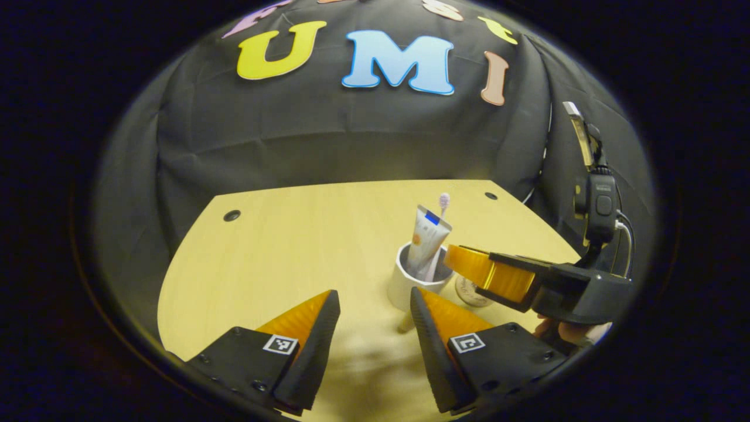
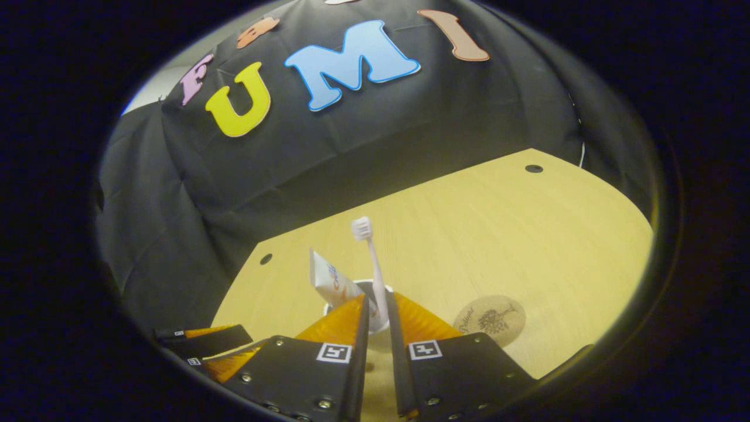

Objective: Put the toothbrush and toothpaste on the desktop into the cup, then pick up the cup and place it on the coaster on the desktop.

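White cup [image 1: 404, 287]; white toothpaste [image 1: 426, 237] with blue band; pale-wood desktop [image 1: 293, 252]; tan coaster [image 2: 490, 320].

My left gripper [image 1: 375, 305] is held low and level with its two fingers spread wide apart, nothing between them. My right gripper [image 2: 375, 310] has its fingers drawn close, leaving a narrow gap; seen from the left gripper view it reaches in sideways from the right, my hand [image 1: 571, 333] under its body.
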`<state>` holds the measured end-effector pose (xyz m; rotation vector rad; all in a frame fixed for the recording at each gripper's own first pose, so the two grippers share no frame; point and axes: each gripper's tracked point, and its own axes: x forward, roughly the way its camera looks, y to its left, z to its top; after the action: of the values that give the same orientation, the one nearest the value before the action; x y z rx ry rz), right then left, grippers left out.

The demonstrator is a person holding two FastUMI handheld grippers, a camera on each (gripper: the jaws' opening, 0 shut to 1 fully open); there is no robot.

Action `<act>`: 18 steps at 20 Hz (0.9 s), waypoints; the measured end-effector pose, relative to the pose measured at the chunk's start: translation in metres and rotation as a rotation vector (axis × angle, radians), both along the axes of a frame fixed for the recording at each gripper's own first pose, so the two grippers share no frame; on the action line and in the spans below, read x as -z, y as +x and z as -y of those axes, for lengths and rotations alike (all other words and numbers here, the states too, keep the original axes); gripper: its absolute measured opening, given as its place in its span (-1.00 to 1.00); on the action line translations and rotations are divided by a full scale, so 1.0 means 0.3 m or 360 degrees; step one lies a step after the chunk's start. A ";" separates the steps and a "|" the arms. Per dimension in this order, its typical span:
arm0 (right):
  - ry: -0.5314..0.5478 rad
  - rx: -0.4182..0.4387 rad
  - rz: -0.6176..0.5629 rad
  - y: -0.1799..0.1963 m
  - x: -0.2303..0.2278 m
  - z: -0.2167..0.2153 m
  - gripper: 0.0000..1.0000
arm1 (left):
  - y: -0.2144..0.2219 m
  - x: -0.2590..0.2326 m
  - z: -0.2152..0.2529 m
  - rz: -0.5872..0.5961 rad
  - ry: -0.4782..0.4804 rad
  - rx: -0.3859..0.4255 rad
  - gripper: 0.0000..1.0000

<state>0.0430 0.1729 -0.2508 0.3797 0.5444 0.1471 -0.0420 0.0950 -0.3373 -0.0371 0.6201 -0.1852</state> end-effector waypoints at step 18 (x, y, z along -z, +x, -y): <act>-0.0051 0.0309 -0.0175 -0.143 0.052 0.480 -0.58 | 0.057 0.229 0.175 -0.0527 0.0200 0.0432 0.58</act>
<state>0.0000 0.0291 -0.2663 0.4086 0.6145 -0.0700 -0.0250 0.0425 -0.4060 0.1414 0.9660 -0.4075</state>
